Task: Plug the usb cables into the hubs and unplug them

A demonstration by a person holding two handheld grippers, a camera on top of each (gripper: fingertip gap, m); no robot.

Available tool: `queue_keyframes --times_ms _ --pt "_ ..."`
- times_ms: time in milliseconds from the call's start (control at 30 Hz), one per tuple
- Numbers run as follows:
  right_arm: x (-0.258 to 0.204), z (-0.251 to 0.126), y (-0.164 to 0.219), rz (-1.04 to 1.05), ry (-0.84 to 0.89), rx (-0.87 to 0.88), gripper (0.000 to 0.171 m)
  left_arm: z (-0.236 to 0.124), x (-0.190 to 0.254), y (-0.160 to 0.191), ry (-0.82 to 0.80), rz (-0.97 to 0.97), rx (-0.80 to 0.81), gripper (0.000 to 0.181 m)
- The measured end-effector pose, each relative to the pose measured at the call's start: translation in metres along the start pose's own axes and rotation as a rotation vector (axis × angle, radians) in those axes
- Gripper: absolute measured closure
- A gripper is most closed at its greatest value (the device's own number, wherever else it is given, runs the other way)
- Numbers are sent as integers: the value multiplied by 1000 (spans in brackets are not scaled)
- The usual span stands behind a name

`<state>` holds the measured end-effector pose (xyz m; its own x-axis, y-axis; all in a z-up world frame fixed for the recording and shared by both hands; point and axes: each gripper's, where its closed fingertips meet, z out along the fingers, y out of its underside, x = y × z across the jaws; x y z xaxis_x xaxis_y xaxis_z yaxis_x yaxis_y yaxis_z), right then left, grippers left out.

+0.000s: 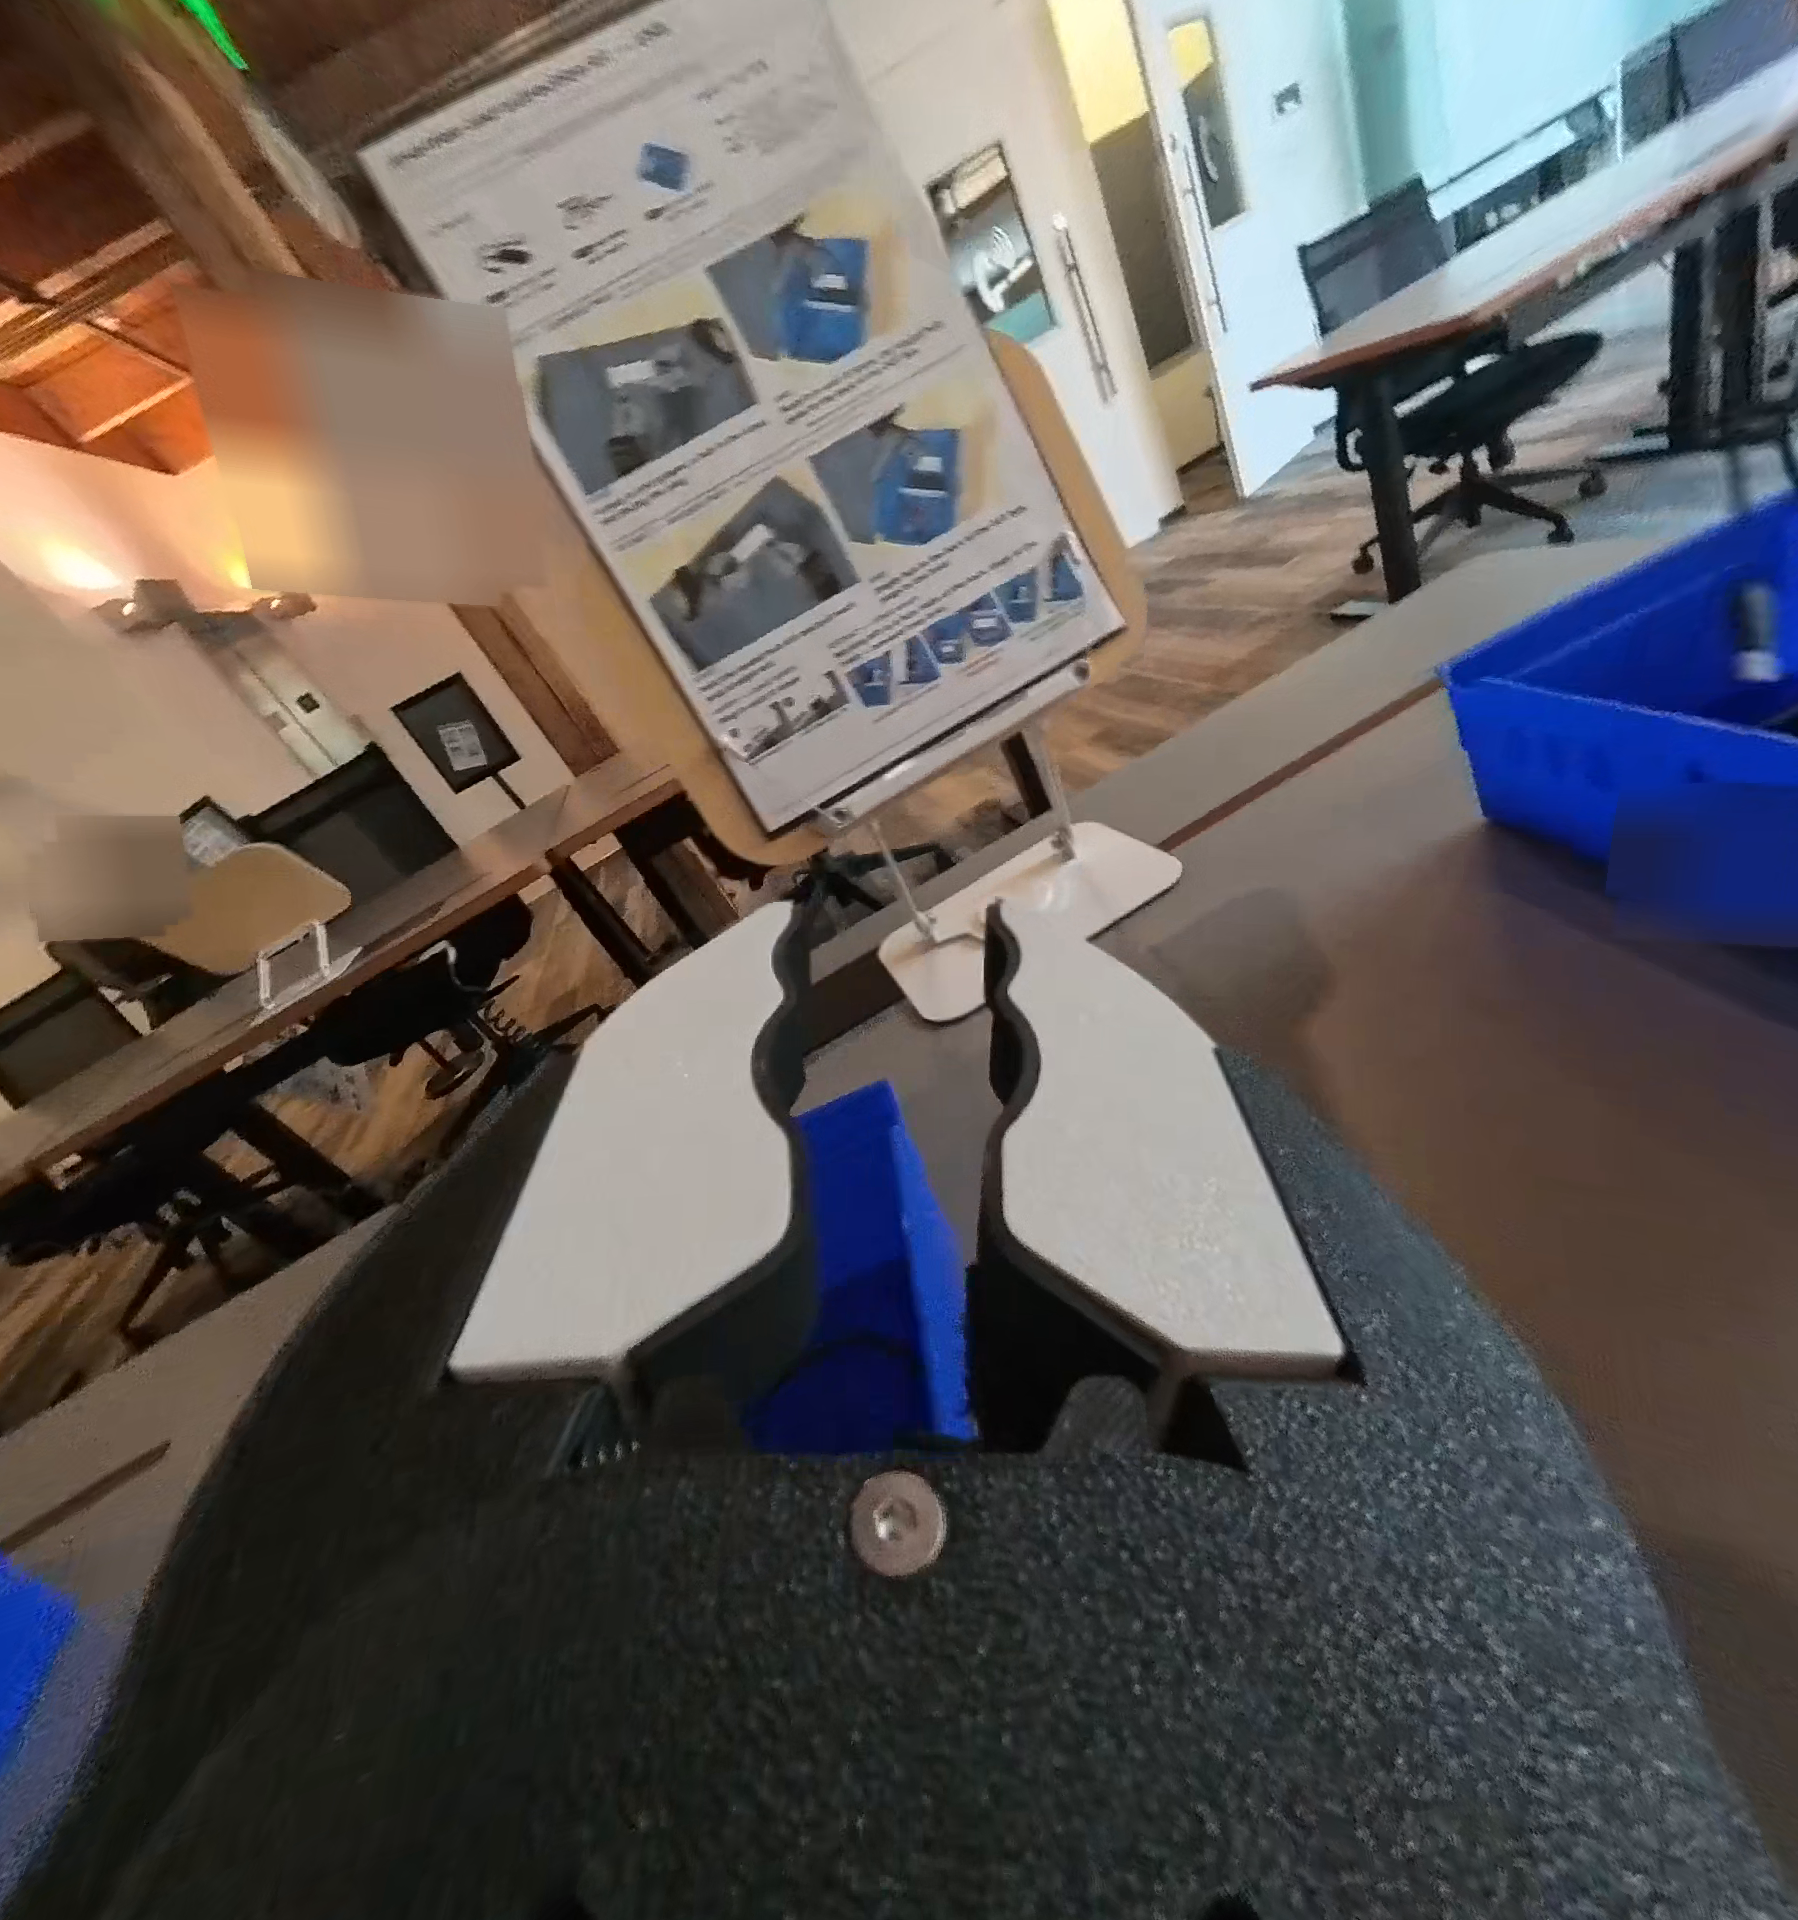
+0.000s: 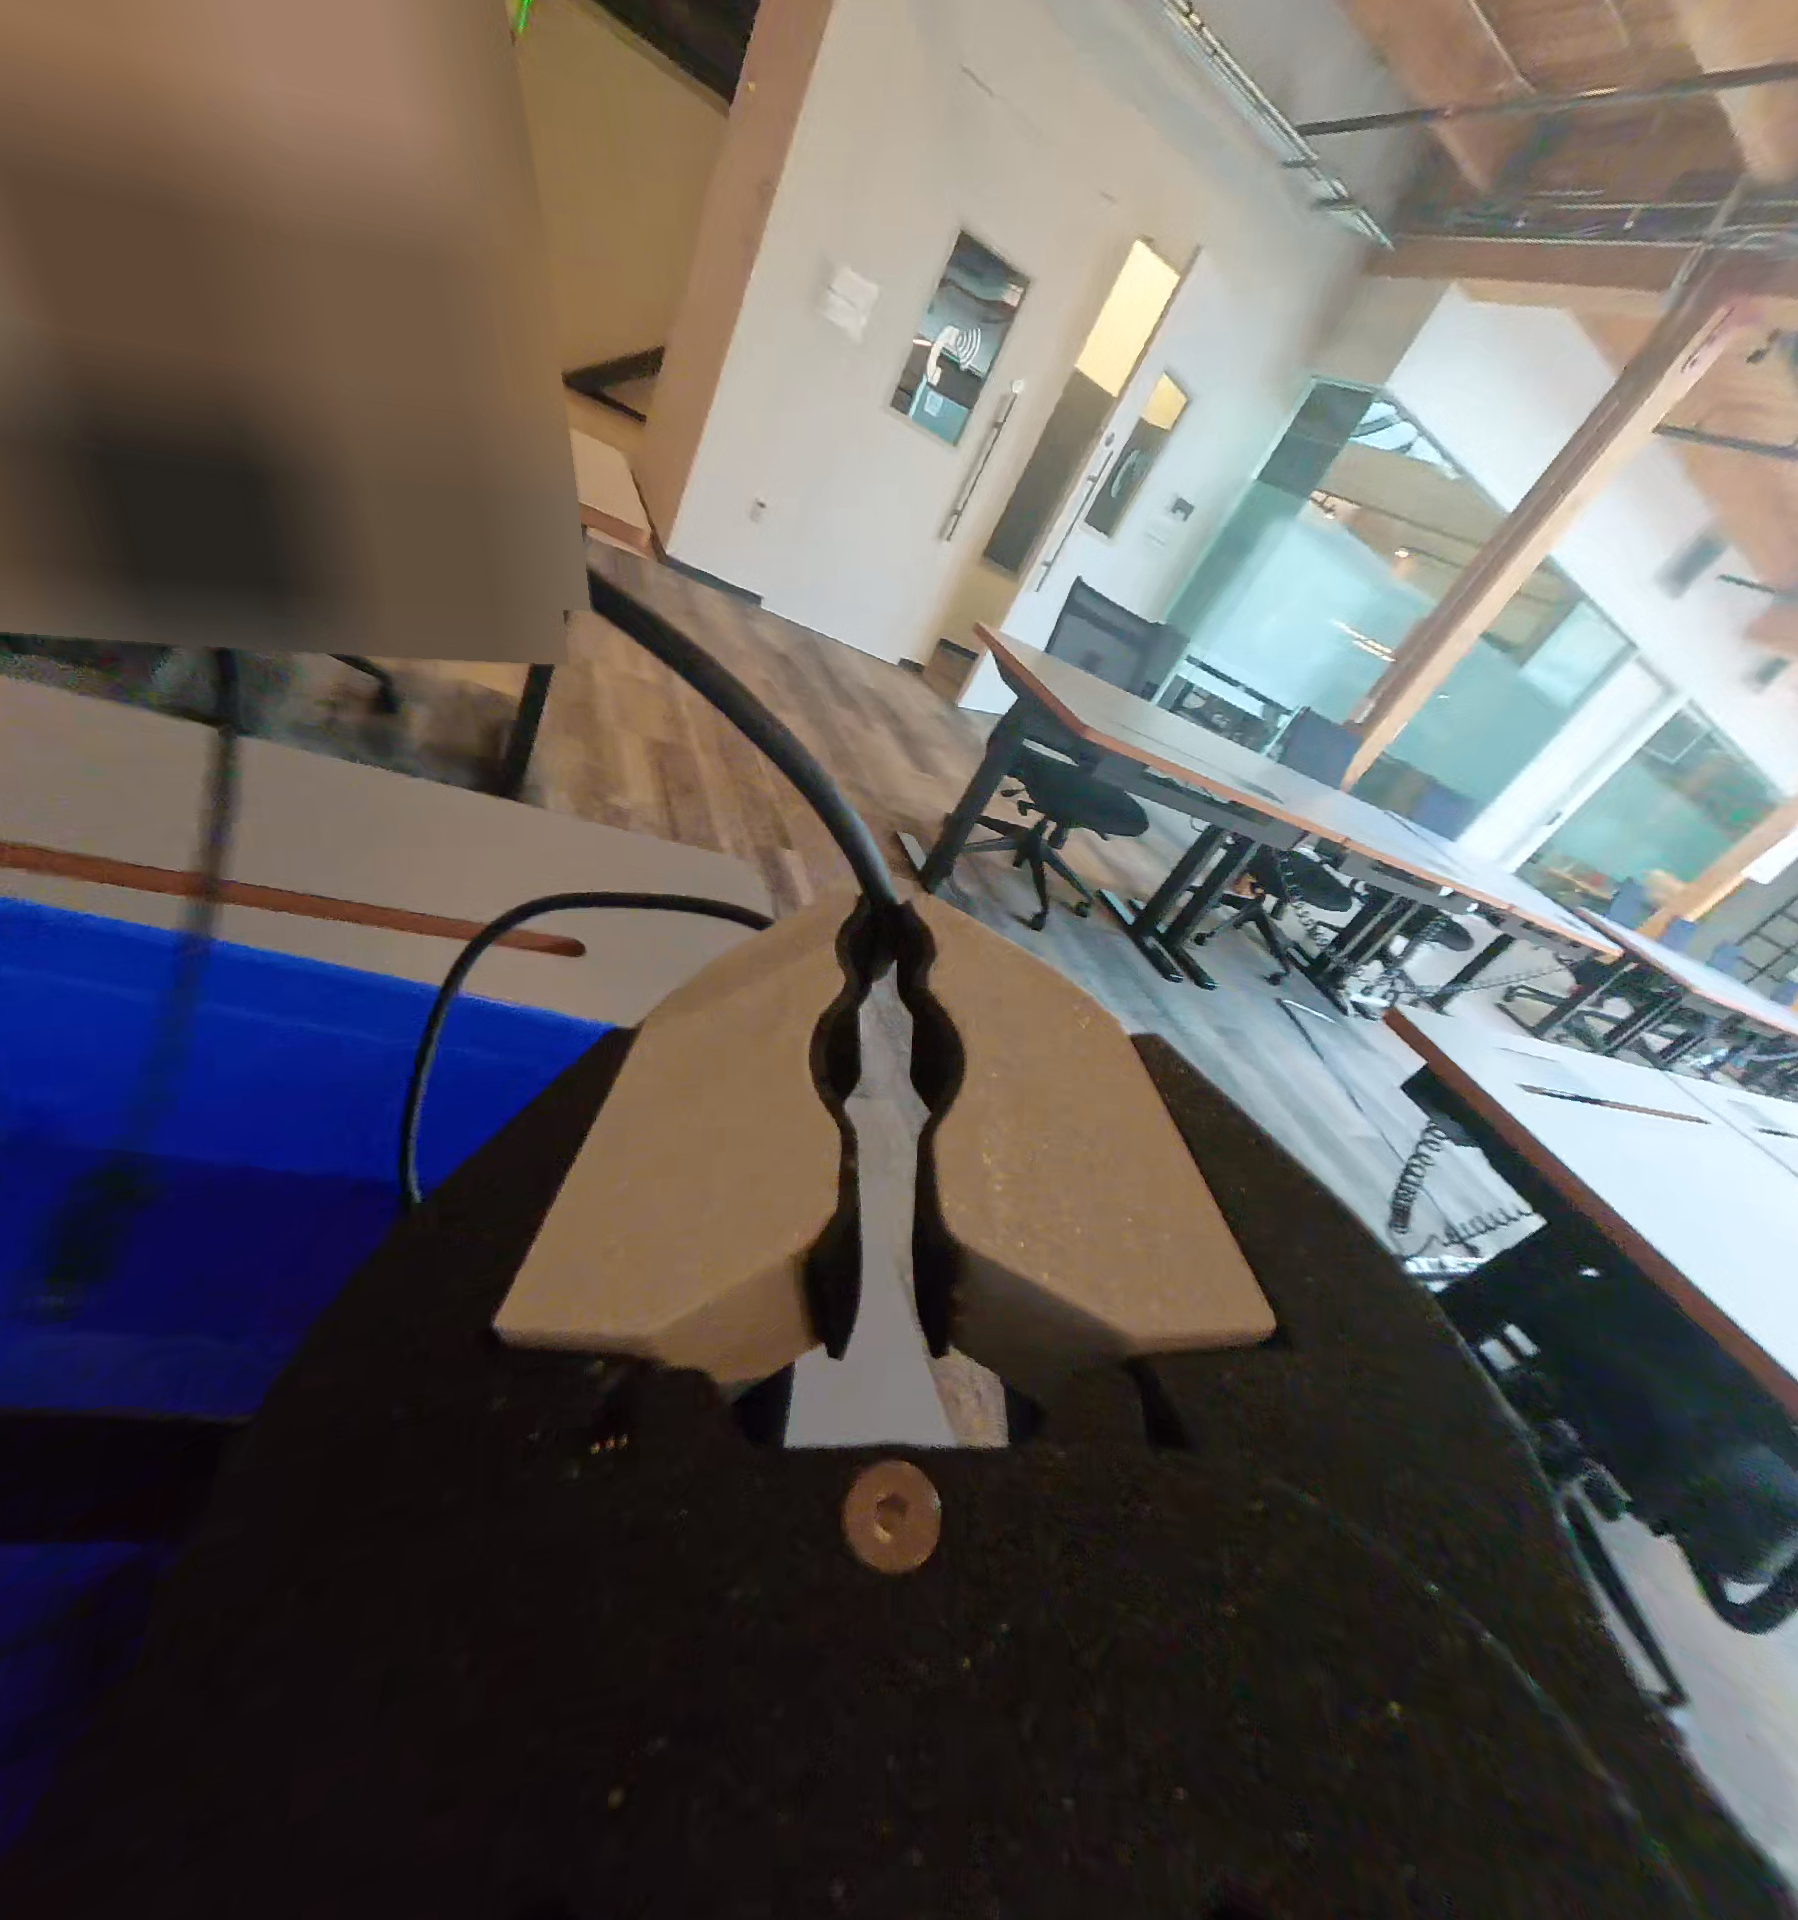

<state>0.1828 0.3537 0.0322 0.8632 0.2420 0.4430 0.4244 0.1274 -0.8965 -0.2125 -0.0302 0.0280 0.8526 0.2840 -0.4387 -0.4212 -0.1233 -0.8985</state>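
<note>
Left gripper [image 1: 890, 935] hovering with fingers spread over a blue bin wall [image 1: 879, 1226], instruction sheet stand [image 1: 770, 468] standing ahead, blue tray [image 1: 1653, 727] sitting right on the table [image 1: 1394, 1039], right gripper [image 2: 887, 930] pinching a black cable [image 2: 739, 707] at its fingertips, cable arcing up-left above another blue bin [image 2: 199, 1091], office desks [image 2: 1290, 790] lying beyond.

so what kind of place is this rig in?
Looks like an open-plan office: long desks with rolling office chairs, glass partition walls, and blue parts bins beside an instruction sheet on a stand on the near table.
</note>
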Motion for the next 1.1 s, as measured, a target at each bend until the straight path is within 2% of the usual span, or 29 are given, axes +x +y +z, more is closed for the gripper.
queue_keyframes --times_ms 167,333,500,633,700,767,867,1100 --pt "-23 0 9 -201 -40 -17 168 -21 -36 0 -85 -53 33 150" --pt "-94 3 38 -369 -304 -113 168 -27 -46 13 -103 -16 -40 150" --pt "-161 1 78 -330 -592 -340 167 -33 -54 40 -93 33 -185 151" --pt "-183 0 104 -266 -690 -541 165 -39 -65 62 -94 16 -269 151" --pt "-191 -1 111 -195 -732 -602 154 -42 -71 69 -99 6 -290 151" --pt "-198 -2 113 -98 -772 -632 135 -43 -75 76 -101 -3 -311 151" --pt "-195 -2 108 0 -763 -597 109 -44 -78 89 -90 -32 -352 149" --pt "-164 -14 79 87 -658 -434 78 -39 -83 112 -82 -78 -418 147"
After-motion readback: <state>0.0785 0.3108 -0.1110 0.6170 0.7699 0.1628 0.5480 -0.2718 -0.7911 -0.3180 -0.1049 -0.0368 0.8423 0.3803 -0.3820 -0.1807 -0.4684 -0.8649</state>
